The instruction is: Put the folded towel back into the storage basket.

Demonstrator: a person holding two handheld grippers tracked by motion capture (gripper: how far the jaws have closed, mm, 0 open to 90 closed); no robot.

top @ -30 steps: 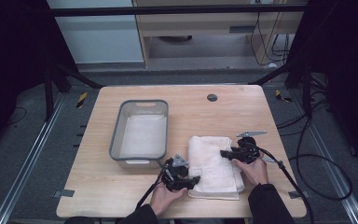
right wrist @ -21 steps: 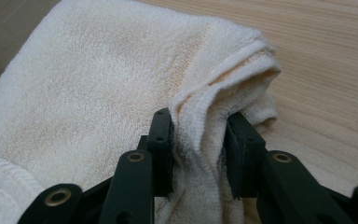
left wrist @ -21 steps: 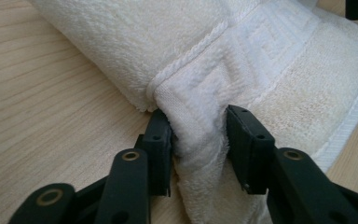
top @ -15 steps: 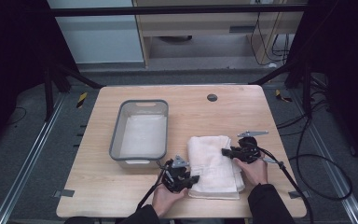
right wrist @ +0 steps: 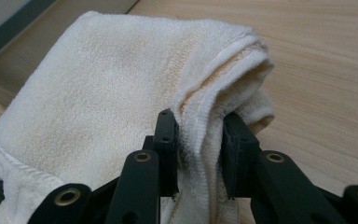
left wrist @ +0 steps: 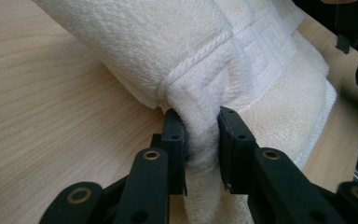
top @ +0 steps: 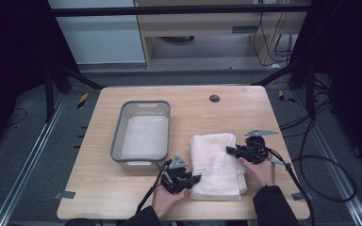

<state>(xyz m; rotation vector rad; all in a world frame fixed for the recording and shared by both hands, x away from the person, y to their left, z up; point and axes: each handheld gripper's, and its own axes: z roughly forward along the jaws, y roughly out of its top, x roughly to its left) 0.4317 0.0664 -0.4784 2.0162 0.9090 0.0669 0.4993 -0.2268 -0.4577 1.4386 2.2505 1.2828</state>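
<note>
Two claws are both gripping one towel [top: 218, 162]. Left claw [top: 192, 179] is pinching a bunched fold at the towel's near left corner; in the left gripper view the black jaws are pressing into the cloth from both sides, next to a woven border band and a corded ridge. Right claw [top: 231, 150] is clamping the towel's right edge toward the far end; the right gripper view is showing a doubled hem squeezed between the jaws and lifted slightly off the wood.

Towel is cream terry cloth, looped pile, folded into a thick rectangle, edges rounded and layered. It is lying on the near right half of the bench [top: 226, 113], long axis running near-to-far, just beside the tub [top: 141, 132].

Tub is grey plastic, rectangular with rounded corners and raised walls, pale inside, sitting left of centre, long axis also running near-to-far.

Bench is light wood-grain laminate, with a small dark round disc [top: 214, 98] near the far edge. Room around it is dim: grey floor, metal rails along both sides, black frame struts, cables [top: 320, 165] trailing on the right, a pale cabinet behind.
</note>
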